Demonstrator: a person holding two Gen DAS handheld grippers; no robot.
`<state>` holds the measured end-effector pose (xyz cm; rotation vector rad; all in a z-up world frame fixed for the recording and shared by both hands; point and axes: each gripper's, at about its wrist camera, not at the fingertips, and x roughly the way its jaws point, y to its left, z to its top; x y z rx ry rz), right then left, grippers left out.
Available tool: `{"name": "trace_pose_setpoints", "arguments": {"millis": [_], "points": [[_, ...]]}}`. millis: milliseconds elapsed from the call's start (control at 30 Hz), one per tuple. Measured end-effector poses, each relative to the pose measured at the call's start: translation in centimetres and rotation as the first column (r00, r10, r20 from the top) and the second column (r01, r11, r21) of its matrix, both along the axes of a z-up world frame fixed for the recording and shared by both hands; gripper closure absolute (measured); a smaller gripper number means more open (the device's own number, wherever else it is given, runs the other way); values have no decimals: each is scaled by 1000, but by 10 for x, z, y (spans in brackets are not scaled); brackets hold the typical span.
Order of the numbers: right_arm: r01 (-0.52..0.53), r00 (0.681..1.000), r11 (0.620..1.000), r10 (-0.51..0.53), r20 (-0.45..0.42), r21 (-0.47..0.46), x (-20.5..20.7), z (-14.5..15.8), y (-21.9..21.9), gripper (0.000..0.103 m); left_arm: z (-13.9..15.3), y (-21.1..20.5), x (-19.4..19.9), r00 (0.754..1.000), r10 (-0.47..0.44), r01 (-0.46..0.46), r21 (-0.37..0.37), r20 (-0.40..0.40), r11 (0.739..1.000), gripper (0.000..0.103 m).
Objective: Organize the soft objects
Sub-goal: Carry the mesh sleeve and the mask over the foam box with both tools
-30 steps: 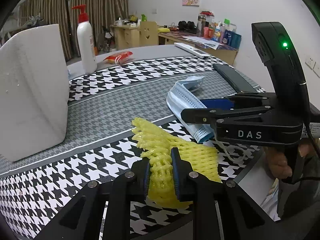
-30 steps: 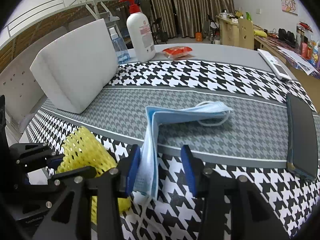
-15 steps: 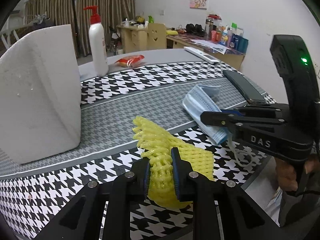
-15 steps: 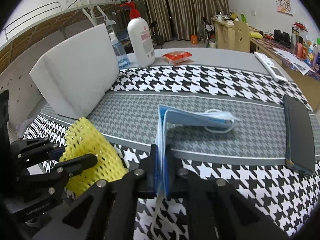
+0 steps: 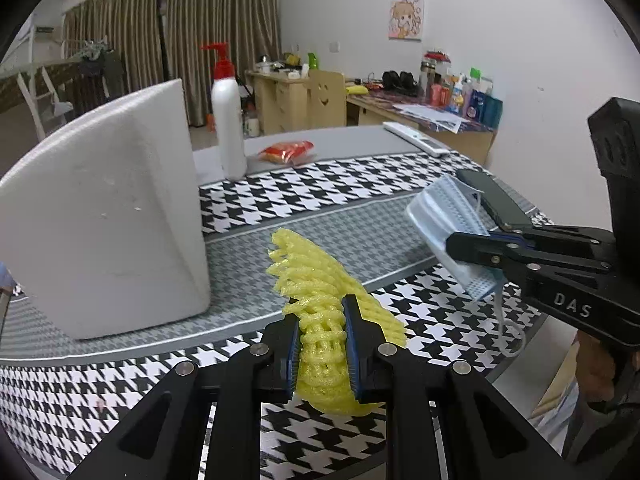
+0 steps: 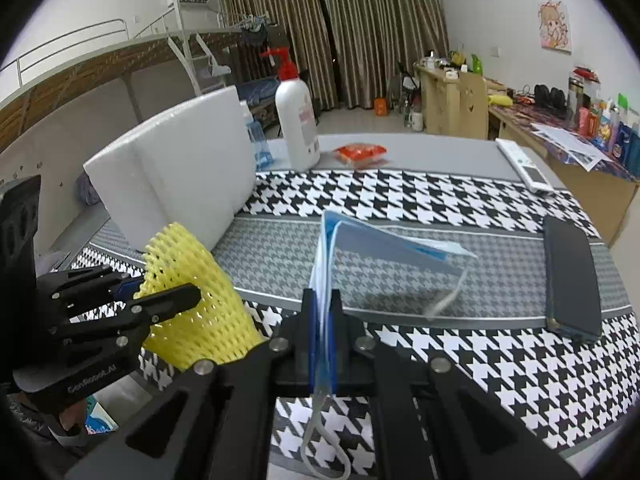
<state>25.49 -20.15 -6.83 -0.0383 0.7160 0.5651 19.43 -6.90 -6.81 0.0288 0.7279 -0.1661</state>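
My left gripper (image 5: 322, 336) is shut on a yellow foam fruit net (image 5: 316, 280), held just above the houndstooth tablecloth (image 5: 320, 188). In the right wrist view that net (image 6: 192, 280) shows at the left, clamped in the left gripper (image 6: 168, 294). My right gripper (image 6: 322, 312) is shut on a light blue face mask (image 6: 380, 240), lifted off the cloth with an ear loop dangling below. From the left wrist view the mask (image 5: 444, 216) hangs at the right, pinched by the right gripper (image 5: 460, 246). A large white foam block (image 5: 104, 216) stands on the table's left side.
A white pump bottle (image 5: 228, 124) with a red top and a red snack packet (image 5: 286, 151) sit at the back. A black phone (image 6: 572, 276) lies at the right, a white remote (image 6: 524, 164) beyond it. A cluttered wooden desk (image 6: 560, 140) stands behind.
The right gripper closed on the face mask and lifted it off the cloth. Both grippers rose, the left still carrying the yellow net.
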Motion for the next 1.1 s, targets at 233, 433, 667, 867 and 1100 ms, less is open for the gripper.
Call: {"name": "trace_pose_setpoints", "arguments": {"millis": [233, 433, 667, 867, 1100], "points": [[5, 999, 1000, -5, 38, 1, -9, 6, 8, 96, 9, 12, -6, 999, 15, -16, 1, 32, 1000, 82], [12, 998, 1000, -12, 54, -9, -9, 11, 14, 96, 12, 20, -4, 999, 31, -30, -9, 44, 999, 82], [19, 997, 1000, -18, 75, -11, -11, 17, 21, 96, 17, 25, -4, 998, 28, -27, -13, 65, 1000, 82], [29, 995, 1000, -28, 96, -8, -16, 22, 23, 96, 20, 29, -5, 996, 24, -24, -5, 83, 1000, 82], [46, 991, 999, -46, 128, 6, -21, 31, 21, 96, 29, 32, -10, 993, 11, -11, 0, 119, 1000, 82]]}}
